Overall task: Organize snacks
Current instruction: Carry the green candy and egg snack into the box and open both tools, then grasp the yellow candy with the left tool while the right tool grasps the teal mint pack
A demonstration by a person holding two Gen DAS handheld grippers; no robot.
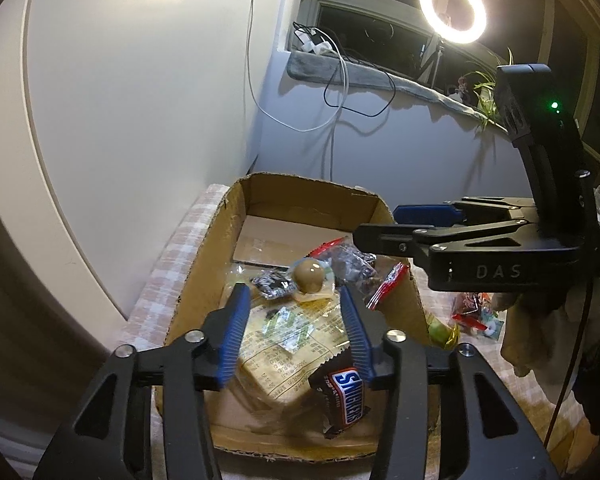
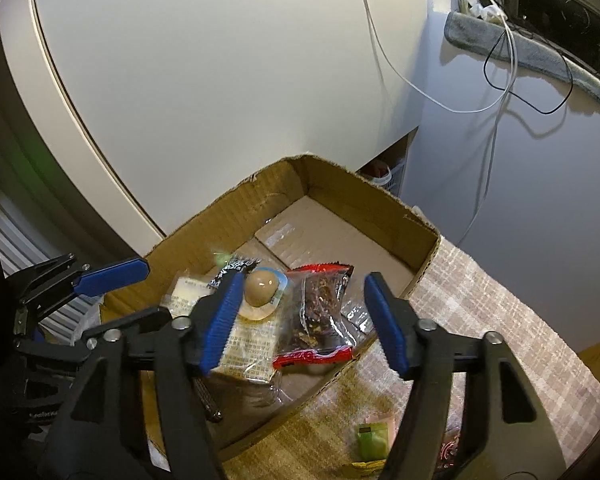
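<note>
Cardboard box [image 2: 380, 200] on checked tablecloth [image 2: 480, 300]

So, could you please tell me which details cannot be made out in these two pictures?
- Snickers bar: left wrist view, its lower end blurred; hidden in the right wrist view.
- Green packet on the tablecloth: right wrist view, too small to read.
- Yellow packet: print illegible, partly behind the left gripper.
- Cardboard box: near corner behind the right gripper.

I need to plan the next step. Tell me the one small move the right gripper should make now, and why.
Probably swing the right gripper back toward the green packet on the checked cloth. Its jaws stand open with nothing between them, the red-edged snack bag already lies inside the cardboard box, and loose snacks remain outside it.
</note>
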